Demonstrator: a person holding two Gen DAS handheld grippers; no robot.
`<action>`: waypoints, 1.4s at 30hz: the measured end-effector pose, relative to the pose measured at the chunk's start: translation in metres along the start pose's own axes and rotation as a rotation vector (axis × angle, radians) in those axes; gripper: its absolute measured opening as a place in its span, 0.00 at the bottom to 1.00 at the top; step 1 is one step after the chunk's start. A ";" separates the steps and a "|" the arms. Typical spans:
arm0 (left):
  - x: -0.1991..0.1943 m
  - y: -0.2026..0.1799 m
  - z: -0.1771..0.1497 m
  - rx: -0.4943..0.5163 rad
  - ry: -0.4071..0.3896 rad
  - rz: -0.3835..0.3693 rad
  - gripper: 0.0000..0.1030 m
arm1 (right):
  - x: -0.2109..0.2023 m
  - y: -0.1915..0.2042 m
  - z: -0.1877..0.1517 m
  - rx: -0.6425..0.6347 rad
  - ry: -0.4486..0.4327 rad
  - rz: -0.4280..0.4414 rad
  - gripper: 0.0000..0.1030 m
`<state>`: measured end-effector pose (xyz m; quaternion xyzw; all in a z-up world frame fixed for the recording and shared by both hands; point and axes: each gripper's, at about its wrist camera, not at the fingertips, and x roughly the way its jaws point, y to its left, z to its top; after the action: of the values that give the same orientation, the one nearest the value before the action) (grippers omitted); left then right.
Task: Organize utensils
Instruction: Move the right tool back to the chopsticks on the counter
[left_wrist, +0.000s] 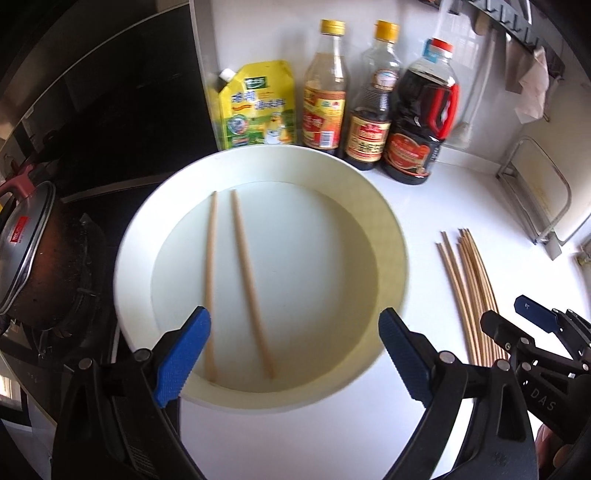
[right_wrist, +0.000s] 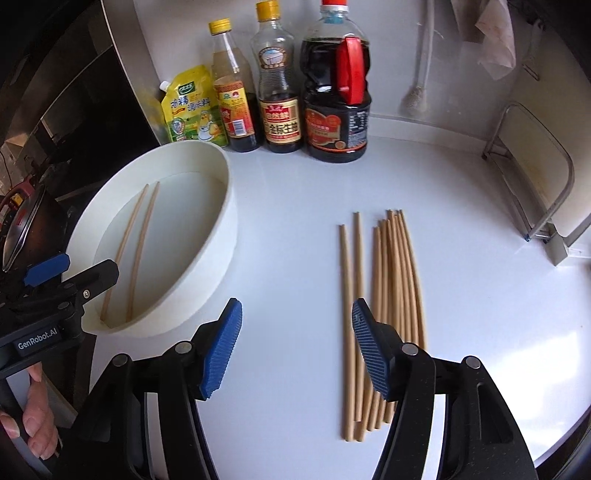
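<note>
A round white tub (left_wrist: 133, 236) (right_wrist: 221, 236) sits on the white counter with two wooden chopsticks (left_wrist: 251, 280) (right_wrist: 142, 243) lying in it. A bundle of several more chopsticks (right_wrist: 391, 295) (left_wrist: 472, 291) lies on the counter to its right. My left gripper (left_wrist: 295, 354) is open and empty, hovering over the tub's near rim. My right gripper (right_wrist: 295, 343) is open and empty, just above the counter, its right finger (right_wrist: 369, 354) over the near part of the bundle. The left gripper also shows at the left edge of the right wrist view.
Several sauce bottles (left_wrist: 421, 110) (right_wrist: 332, 96) and a yellow pouch (left_wrist: 255, 107) stand along the back wall. A stove with a lidded pot (left_wrist: 26, 251) is left of the tub. A metal rack (right_wrist: 532, 184) stands at the right.
</note>
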<state>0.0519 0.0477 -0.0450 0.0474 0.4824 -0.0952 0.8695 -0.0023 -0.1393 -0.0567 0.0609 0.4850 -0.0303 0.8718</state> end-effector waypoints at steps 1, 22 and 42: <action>0.000 -0.007 -0.001 0.007 0.000 -0.005 0.88 | -0.001 -0.008 -0.003 0.008 0.001 -0.009 0.58; 0.038 -0.139 -0.028 0.106 0.062 -0.075 0.90 | 0.033 -0.143 -0.051 0.101 0.084 -0.104 0.59; 0.082 -0.147 -0.042 -0.004 0.116 -0.039 0.90 | 0.077 -0.145 -0.037 0.006 0.048 -0.037 0.59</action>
<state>0.0287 -0.0988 -0.1354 0.0418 0.5331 -0.1082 0.8381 -0.0089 -0.2778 -0.1525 0.0552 0.5068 -0.0464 0.8591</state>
